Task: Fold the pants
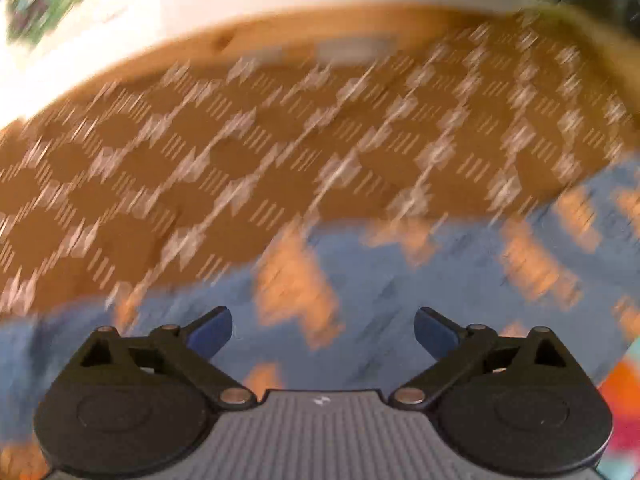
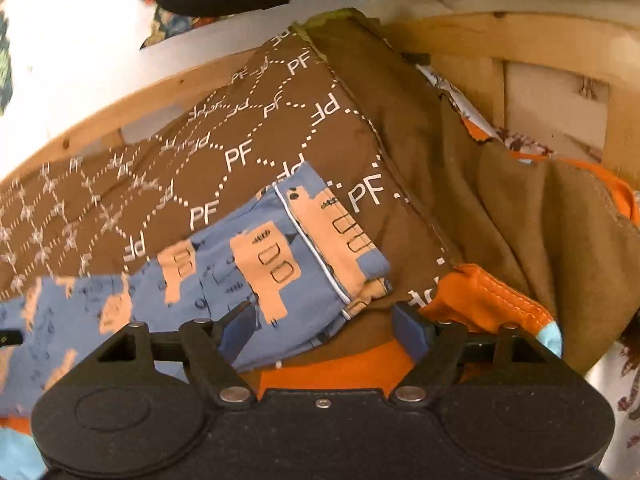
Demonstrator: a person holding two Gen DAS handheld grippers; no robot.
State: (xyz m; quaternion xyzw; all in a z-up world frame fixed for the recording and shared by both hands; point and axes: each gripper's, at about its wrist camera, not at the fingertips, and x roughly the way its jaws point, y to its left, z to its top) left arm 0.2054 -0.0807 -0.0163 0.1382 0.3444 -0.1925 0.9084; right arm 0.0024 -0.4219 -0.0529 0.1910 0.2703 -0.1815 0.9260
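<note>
The pants (image 2: pixel 224 272) are blue with peach house shapes and lie on a brown patterned cloth (image 2: pixel 240 128). In the right wrist view their folded end with a white piped seam (image 2: pixel 316 256) points up and right. My right gripper (image 2: pixel 324 326) is open just above the pants' near edge, holding nothing. In the left wrist view, which is blurred by motion, the pants (image 1: pixel 400 292) fill the lower half. My left gripper (image 1: pixel 323 332) is open over them and holds nothing.
The brown cloth (image 1: pixel 240 152) covers a wooden-edged surface (image 2: pixel 100 124). Orange fabric (image 2: pixel 492 300) and a plain brown cloth (image 2: pixel 460 152) lie to the right. A wooden frame (image 2: pixel 540 60) stands at the back right. A white floor (image 2: pixel 60 40) lies beyond.
</note>
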